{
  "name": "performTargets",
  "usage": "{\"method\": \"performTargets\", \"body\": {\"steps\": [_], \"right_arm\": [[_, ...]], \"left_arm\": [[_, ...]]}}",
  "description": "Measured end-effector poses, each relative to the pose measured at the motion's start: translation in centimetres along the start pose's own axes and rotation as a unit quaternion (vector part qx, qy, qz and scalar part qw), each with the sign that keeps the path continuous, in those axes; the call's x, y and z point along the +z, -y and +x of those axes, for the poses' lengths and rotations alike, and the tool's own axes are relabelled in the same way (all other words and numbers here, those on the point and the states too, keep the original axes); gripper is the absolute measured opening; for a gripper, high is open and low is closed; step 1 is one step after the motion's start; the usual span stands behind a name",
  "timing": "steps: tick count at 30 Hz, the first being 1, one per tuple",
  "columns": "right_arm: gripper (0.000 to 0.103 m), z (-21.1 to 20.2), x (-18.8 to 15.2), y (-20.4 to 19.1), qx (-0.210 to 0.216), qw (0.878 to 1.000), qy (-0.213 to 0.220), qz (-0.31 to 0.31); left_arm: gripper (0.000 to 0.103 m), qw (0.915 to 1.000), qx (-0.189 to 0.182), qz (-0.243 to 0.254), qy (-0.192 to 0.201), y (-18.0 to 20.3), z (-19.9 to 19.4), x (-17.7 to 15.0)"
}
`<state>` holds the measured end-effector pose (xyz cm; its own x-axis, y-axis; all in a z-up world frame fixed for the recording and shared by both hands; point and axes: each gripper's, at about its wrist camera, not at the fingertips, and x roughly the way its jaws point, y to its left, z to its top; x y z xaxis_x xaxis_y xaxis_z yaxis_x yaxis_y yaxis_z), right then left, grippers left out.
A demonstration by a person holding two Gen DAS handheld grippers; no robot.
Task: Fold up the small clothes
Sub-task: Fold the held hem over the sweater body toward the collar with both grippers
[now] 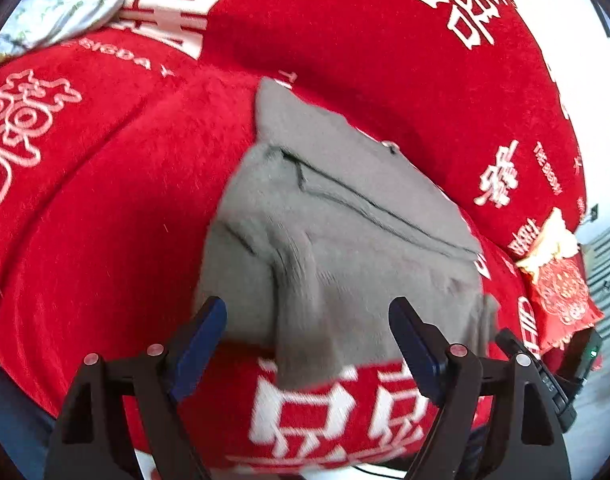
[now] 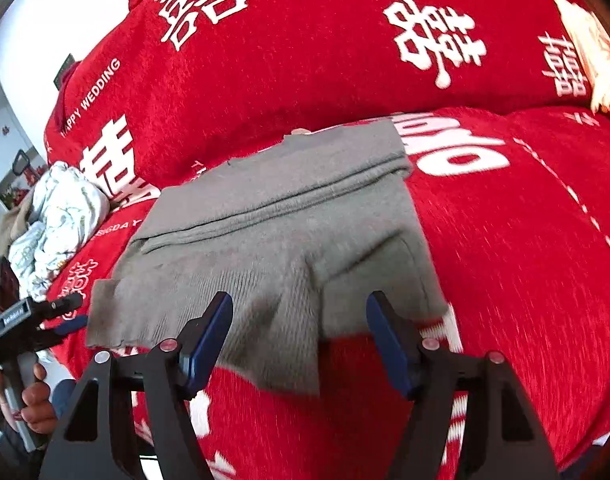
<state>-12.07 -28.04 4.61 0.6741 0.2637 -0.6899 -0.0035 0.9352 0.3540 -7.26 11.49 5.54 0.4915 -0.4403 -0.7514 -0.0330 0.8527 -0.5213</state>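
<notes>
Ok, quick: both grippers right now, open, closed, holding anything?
Left gripper: open, nothing held, above the grey garment.
Right gripper: open, nothing held, above the same garment.

The bedcover (image 1: pixel 105 208) is bright red, with a pattern of large white Chinese characters and small white English words. On it lies a plain grey garment (image 1: pixel 337 220), of one colour, with fine ribbing at its near edge. Near the far left corner of the bedcover is a crumpled cloth (image 2: pixel 61 216), pale blue-white with a faint greenish leaf pattern. At the right edge lies a red packet (image 1: pixel 561 280) with a gold ornament. Both grippers, left (image 1: pixel 307 348) and right (image 2: pixel 299 340), are black with dark blue pads and small red-and-silver rivets.
</notes>
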Motion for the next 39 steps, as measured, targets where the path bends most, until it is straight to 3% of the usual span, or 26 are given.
{"method": "performTargets", "body": {"steps": [3, 6, 8, 10, 11, 12, 14, 15, 20, 25, 35, 39], "right_arm": [[0.073, 0.0, -0.4, 0.2, 0.009, 1.0, -0.011, 0.006], [0.072, 0.5, -0.6, -0.4, 0.011, 1.0, -0.018, -0.007], [0.061, 1.1, -0.6, -0.9, 0.018, 0.999, -0.026, -0.01], [0.049, 2.2, -0.7, -1.4, 0.031, 0.998, -0.046, -0.015], [0.038, 2.8, -0.8, -1.7, 0.03, 0.998, -0.055, -0.022], [0.032, 3.4, -0.8, -1.9, 0.024, 0.997, -0.061, -0.03], [0.02, 3.8, -0.8, -2.0, 0.019, 0.997, -0.067, -0.033], [0.019, 3.5, -0.6, -2.0, 0.028, 0.997, -0.065, -0.03], [0.018, 0.8, 0.4, -2.6, 0.063, 0.997, -0.033, -0.037], [0.017, -0.7, 2.2, -2.3, 0.082, 0.997, 0.002, -0.005], [0.012, -0.6, 7.1, -2.5, 0.067, 0.997, 0.04, 0.022], [0.012, -0.1, 7.9, -2.3, 0.061, 0.997, 0.037, 0.022]], "left_arm": [[0.084, 0.9995, 0.007, 0.019, -0.023, 1.3, 1.4, -0.9], [0.084, 0.9988, 0.023, 0.036, -0.022, 2.5, 2.2, -1.0], [0.083, 0.9988, 0.02, 0.037, -0.027, 2.9, 2.6, -0.9], [0.06, 0.9981, 0.026, 0.046, -0.031, 3.2, 3.1, -0.7], [0.035, 0.9975, 0.03, 0.052, -0.038, 3.2, 3.4, -0.5], [0.017, 0.997, 0.03, 0.052, -0.049, 3.2, 3.8, -0.3], [0.013, 0.9974, 0.028, 0.042, -0.052, 2.8, 3.7, 0.0], [0.01, 0.9979, 0.026, 0.041, -0.044, 2.7, 3.1, 0.2], [0.01, 0.9984, 0.009, 0.055, 0.002, 3.3, 0.0, 1.1], [0.01, 0.9974, 0.01, 0.066, 0.029, 4.3, -1.2, 2.4], [0.01, 0.993, 0.04, 0.09, 0.064, 6.4, -1.3, 6.1], [0.01, 0.9935, 0.043, 0.086, 0.061, 6.5, -0.4, 6.8]]}}
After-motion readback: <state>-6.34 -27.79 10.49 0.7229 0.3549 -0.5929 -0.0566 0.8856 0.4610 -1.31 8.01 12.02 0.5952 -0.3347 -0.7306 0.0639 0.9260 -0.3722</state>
